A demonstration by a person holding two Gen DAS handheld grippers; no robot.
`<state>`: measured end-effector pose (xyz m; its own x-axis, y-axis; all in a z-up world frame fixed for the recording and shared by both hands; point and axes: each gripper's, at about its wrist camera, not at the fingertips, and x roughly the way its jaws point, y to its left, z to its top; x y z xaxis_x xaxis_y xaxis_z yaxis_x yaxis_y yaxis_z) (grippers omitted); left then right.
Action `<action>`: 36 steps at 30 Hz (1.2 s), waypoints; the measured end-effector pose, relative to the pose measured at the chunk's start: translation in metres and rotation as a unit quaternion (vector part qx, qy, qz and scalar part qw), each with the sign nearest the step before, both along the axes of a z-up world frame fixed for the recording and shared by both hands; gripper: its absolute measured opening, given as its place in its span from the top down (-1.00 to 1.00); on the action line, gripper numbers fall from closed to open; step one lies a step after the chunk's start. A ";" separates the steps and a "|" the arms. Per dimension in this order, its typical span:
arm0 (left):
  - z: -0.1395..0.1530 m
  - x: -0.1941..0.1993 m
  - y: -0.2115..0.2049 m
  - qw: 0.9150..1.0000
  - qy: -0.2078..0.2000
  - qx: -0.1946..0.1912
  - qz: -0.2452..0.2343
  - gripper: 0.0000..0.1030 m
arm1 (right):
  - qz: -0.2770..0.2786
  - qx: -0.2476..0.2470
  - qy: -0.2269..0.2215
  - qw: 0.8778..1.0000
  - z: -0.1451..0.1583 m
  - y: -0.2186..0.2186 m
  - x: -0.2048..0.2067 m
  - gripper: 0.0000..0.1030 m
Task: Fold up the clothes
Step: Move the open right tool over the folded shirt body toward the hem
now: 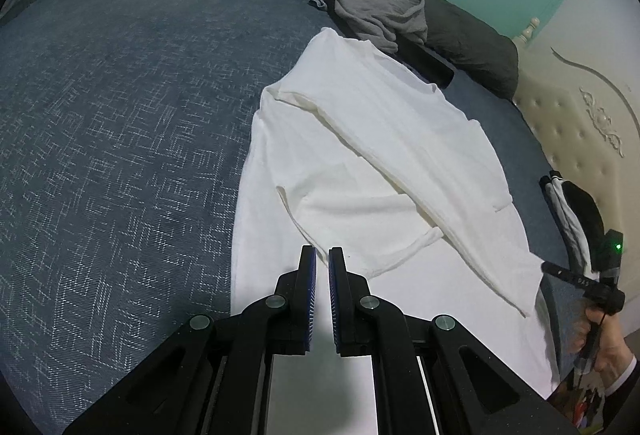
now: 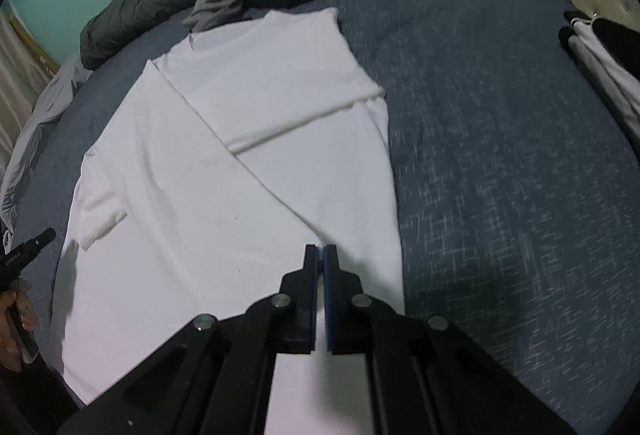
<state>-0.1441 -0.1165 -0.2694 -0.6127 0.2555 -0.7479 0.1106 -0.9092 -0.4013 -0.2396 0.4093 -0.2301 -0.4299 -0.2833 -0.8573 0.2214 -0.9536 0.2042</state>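
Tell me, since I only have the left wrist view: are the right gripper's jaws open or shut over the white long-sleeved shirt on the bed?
Observer: Shut. The right wrist view shows the right gripper with its blue pads together over the white long-sleeved shirt's lower part. I cannot tell whether cloth is pinched.
Operator: What lies beyond the shirt's right edge?
Observer: A wide stretch of blue woven bedspread with nothing on it, reaching to a folded black-and-white pile.
Operator: Is the left hand visible?
Observer: Yes, the left hand shows at the frame's left edge, wrapped round a black handle.
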 end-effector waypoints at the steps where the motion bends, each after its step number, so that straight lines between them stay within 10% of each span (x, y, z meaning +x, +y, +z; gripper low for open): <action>1: 0.000 0.000 0.000 1.000 0.000 0.000 0.001 0.87 | -0.003 -0.001 0.005 1.000 0.003 0.001 0.000 0.96; 21: -0.008 -0.006 -0.001 1.000 -0.008 0.007 -0.008 0.87 | -0.068 0.029 0.002 0.997 -0.010 0.012 -0.018 0.91; 36: -0.013 -0.033 -0.008 1.000 -0.020 -0.009 -0.023 0.87 | 0.046 -0.171 -0.077 0.981 -0.021 -0.139 0.018 0.41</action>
<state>-0.1776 -0.1241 -0.2826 -0.5704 0.2681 -0.7764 0.0849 -0.9209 -0.3804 -0.2214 0.2702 -0.2515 -0.2618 -0.5967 -0.7586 0.2448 -0.8014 0.5458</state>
